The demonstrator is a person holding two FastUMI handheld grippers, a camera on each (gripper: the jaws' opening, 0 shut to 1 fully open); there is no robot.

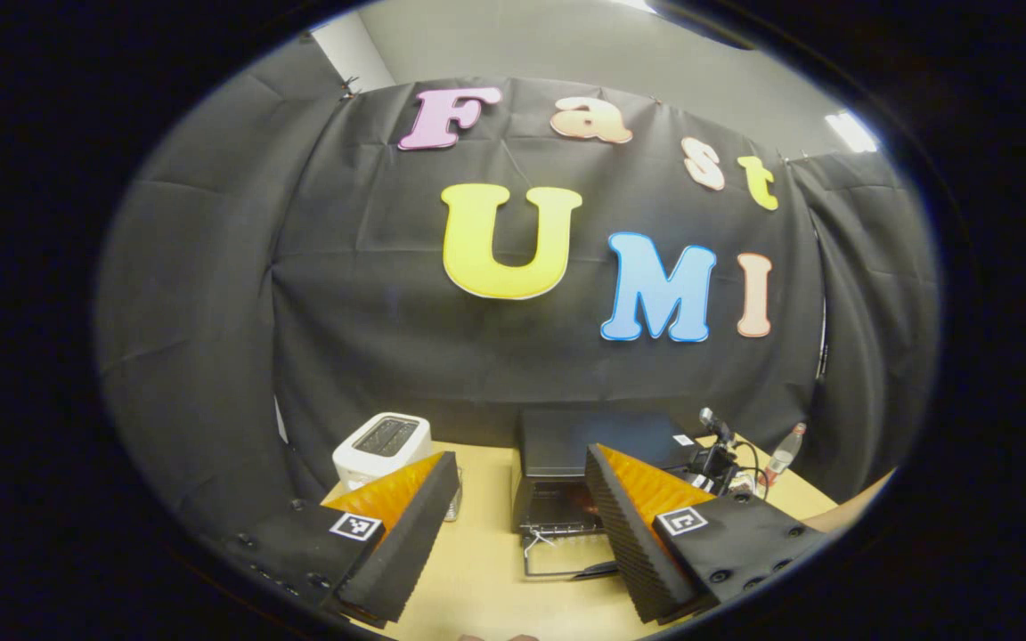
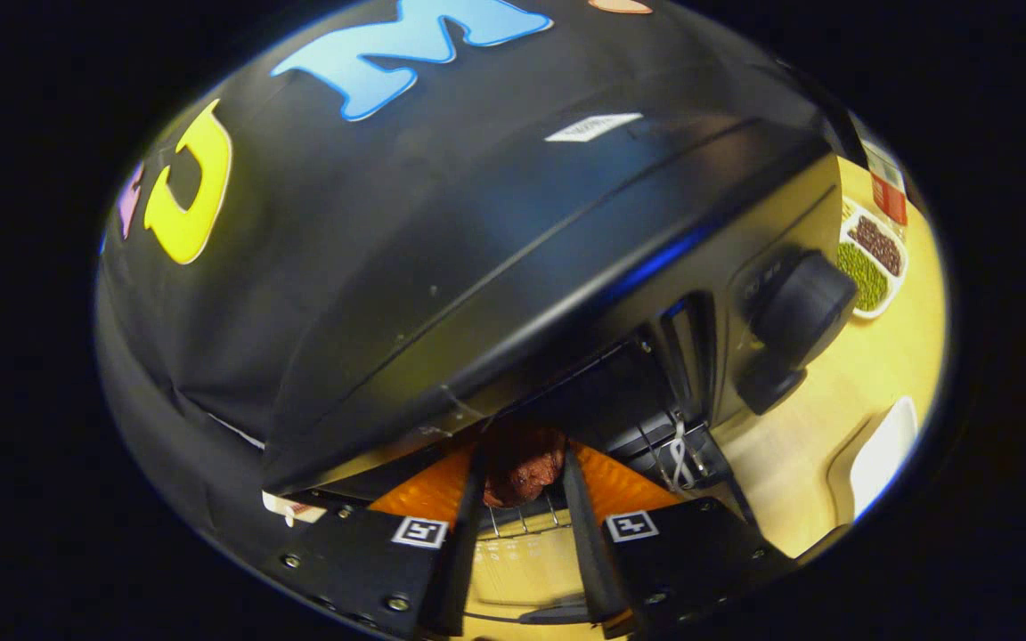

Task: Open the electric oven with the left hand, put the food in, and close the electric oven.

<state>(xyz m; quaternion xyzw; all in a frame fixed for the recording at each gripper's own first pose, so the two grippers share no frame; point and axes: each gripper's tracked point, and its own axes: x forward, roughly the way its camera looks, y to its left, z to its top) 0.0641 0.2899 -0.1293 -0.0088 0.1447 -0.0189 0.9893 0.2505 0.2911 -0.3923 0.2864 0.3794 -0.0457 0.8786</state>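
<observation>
While my right claw (image 2: 520, 485) grips the food (image 2: 524, 463) inside the oven (image 2: 477, 267), I set it on the rack (image 2: 522, 519) before releasing; left claw (image 1: 522, 525) waits spread.

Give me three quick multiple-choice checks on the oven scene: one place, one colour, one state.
1. Where is the food?
A. on the toaster
B. between the right gripper fingers at the oven mouth
C. on the table

2. What colour is the toaster?
A. white
B. red
C. blue

3. The electric oven door is:
A. shut
B. removed
C. open, folded down

Answers: B, the reddish piece sits pinched above the wire rack; A, its casing is white; C, the door lies flat on the table.
</observation>
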